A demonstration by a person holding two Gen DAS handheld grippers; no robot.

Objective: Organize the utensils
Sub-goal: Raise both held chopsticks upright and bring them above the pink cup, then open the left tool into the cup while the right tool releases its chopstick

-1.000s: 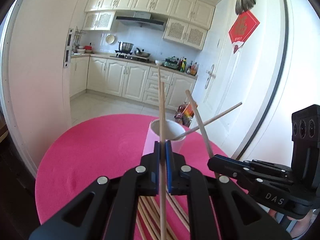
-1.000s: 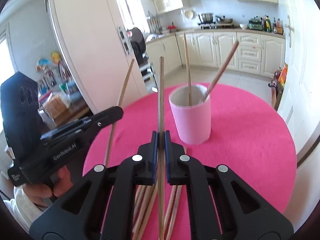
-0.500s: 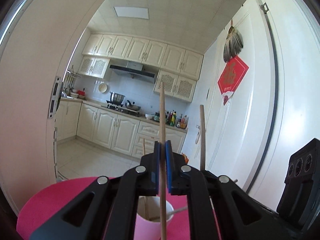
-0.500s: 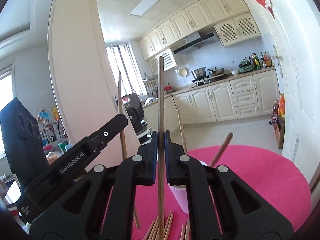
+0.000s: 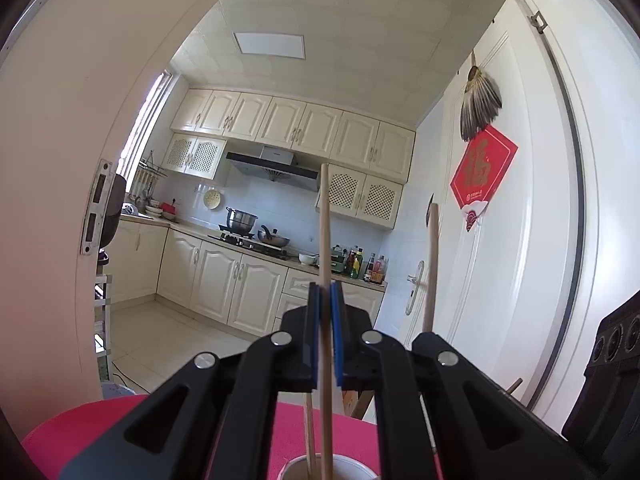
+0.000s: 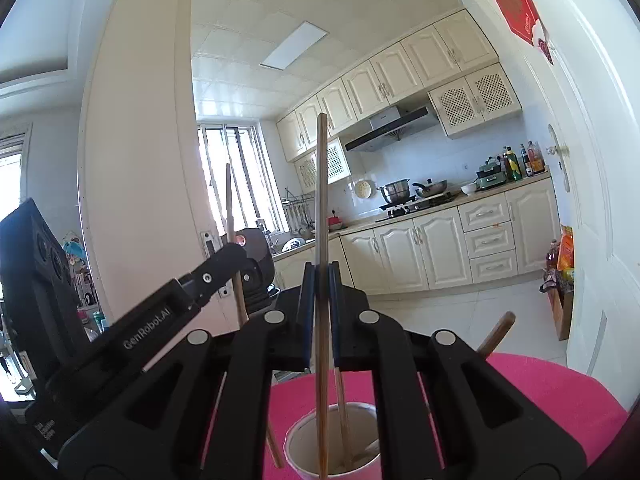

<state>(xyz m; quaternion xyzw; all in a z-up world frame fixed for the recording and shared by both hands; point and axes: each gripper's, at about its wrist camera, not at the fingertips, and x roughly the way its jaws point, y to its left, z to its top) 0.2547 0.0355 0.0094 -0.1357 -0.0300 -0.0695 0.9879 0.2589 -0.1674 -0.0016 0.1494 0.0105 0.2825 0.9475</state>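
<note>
In the left wrist view my left gripper [image 5: 326, 300] is shut on a pale wooden chopstick [image 5: 325, 216] that stands upright, its lower end over the pink cup [image 5: 296, 463] at the bottom edge. To its right, my right gripper [image 5: 426, 336] holds its own upright chopstick [image 5: 432, 264]. In the right wrist view my right gripper [image 6: 321, 276] is shut on that chopstick [image 6: 321, 184], whose lower end reaches into the cup [image 6: 298, 440]. Two more chopsticks [image 6: 342, 408] stand in the cup. My left gripper [image 6: 230, 252] is at the left with its chopstick [image 6: 229, 204].
The cup stands on a round pink table [image 6: 540, 396]. Past the table lies a kitchen with cream cabinets [image 5: 224, 280] and a stove. A white door [image 5: 500, 260] stands close on the right, and a white wall panel [image 6: 132, 160] on the left.
Both grippers tipped up from looking down at the table to level, so the cup dropped to the bottom edge. The loose chopsticks on the table went out of sight. Both held chopsticks stayed gripped.
</note>
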